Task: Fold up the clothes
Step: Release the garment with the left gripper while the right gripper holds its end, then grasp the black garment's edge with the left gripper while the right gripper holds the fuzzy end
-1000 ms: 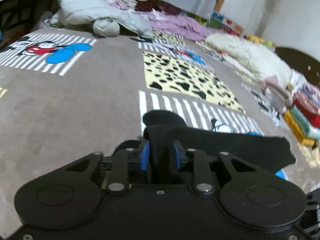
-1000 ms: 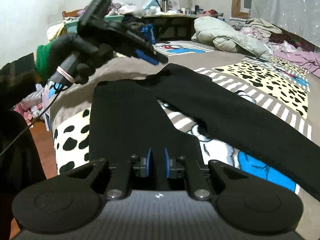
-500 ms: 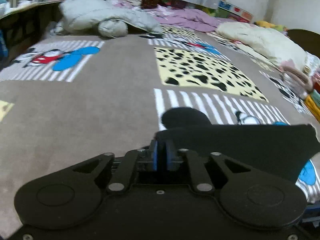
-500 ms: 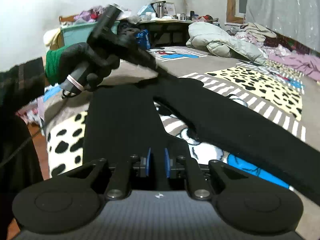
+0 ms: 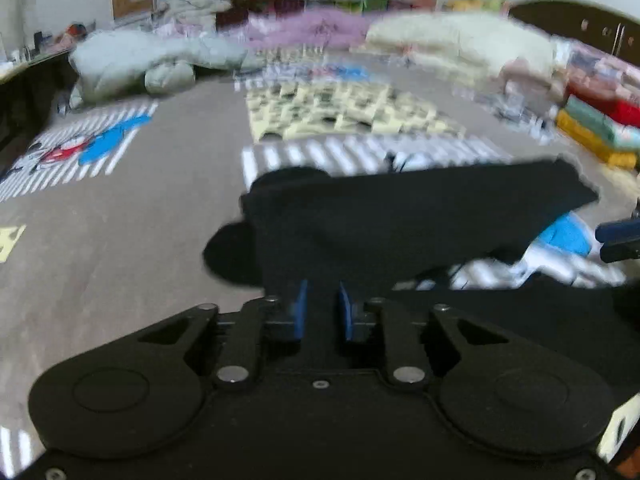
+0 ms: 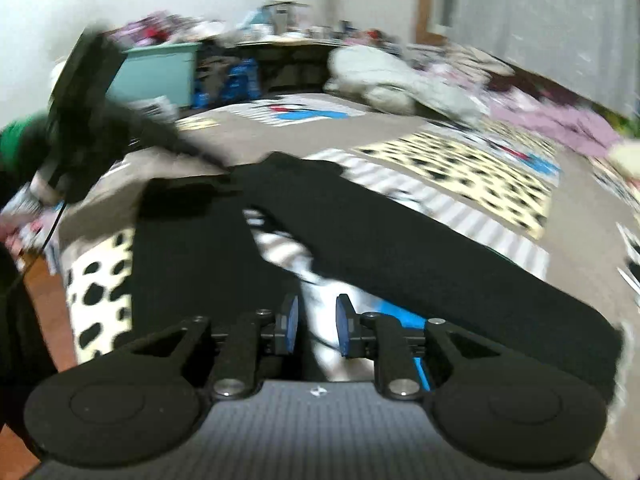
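The left gripper [image 5: 322,312] pinches the black garment [image 5: 400,216], lifting it above the bedspread [image 5: 120,220]. The right gripper [image 6: 316,328] is narrowly parted and empty, the garment's edge just beside its left finger.

Garment [image 6: 420,256] lies spread on the bed [image 6: 392,128] ahead of me, one leg running from far left to near right, the other part flat at my left. My right gripper [image 6: 316,326] sits over the gap between them, nothing between its jaws. My left gripper [image 5: 322,310] has cloth between its jaws. Jacket [image 5: 148,64] lies at the bed's far left, folded stack [image 5: 600,120] far right. Desk [image 6: 288,52] stands behind the bed.
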